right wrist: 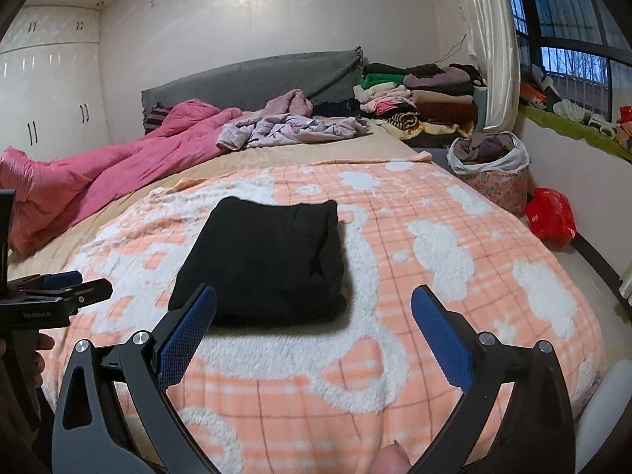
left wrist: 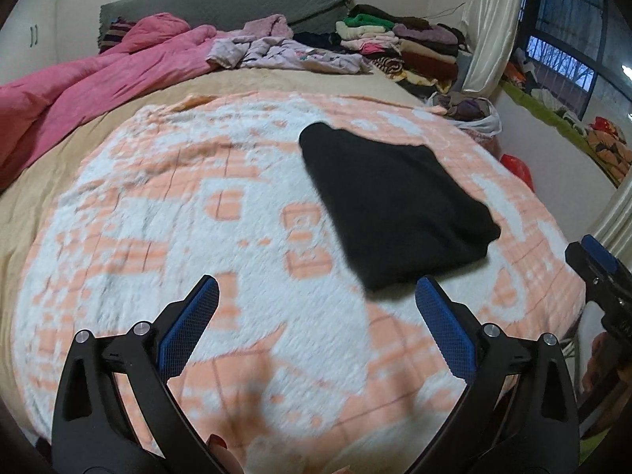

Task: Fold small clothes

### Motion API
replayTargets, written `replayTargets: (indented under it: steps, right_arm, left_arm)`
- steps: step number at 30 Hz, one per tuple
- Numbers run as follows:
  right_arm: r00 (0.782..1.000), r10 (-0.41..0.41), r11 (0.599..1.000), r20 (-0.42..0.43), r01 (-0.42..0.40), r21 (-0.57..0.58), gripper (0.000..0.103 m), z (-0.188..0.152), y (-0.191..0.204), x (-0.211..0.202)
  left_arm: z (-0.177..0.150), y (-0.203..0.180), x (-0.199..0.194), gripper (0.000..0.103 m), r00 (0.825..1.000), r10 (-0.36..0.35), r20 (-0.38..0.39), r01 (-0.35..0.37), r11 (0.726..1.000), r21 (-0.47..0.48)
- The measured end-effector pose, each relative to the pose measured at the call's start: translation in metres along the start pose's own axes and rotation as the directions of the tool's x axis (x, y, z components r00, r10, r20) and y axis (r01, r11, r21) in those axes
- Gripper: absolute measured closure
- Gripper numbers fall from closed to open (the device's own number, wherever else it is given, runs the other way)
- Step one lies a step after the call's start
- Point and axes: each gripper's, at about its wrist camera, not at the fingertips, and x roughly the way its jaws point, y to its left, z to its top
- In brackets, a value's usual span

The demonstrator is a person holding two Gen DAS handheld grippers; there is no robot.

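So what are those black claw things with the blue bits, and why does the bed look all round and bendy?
Those claws are two hand-held grippers, tools a person squeezes to pinch things. Each carries a small camera looking out along its two fingers, and its wide lens makes the bed look curved. One picture comes from the left gripper, the other from the right gripper. Both stand wide open and hold nothing. On the fluffy peach-and-white checked blanket lies a black garment folded into a neat rectangle, just ahead of the claws. Further back are a crumpled pink quilt, a loose pile of lilac clothes and a stack of folded clothes by the grey headboard.
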Motion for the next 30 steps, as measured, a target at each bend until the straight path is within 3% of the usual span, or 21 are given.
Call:
replayTargets:
  steps: [13, 30]
  right_arm:
    - [0.991, 0.012, 1.000, -0.136, -0.015, -0.020, 0.005, -0.049, 0.021, 0.014]
    - [0.991, 0.021, 0.999, -0.135, -0.025, -0.027, 0.005, -0.052, 0.024, 0.010]
  left_arm:
    - [-0.038, 0.021, 0.006, 0.010, 0.998, 0.041, -0.055, -0.043, 0.999, -0.034]
    - [-0.044, 0.014, 0.004, 0.010, 0.996, 0.057, -0.068, -0.058, 0.998, -0.022]
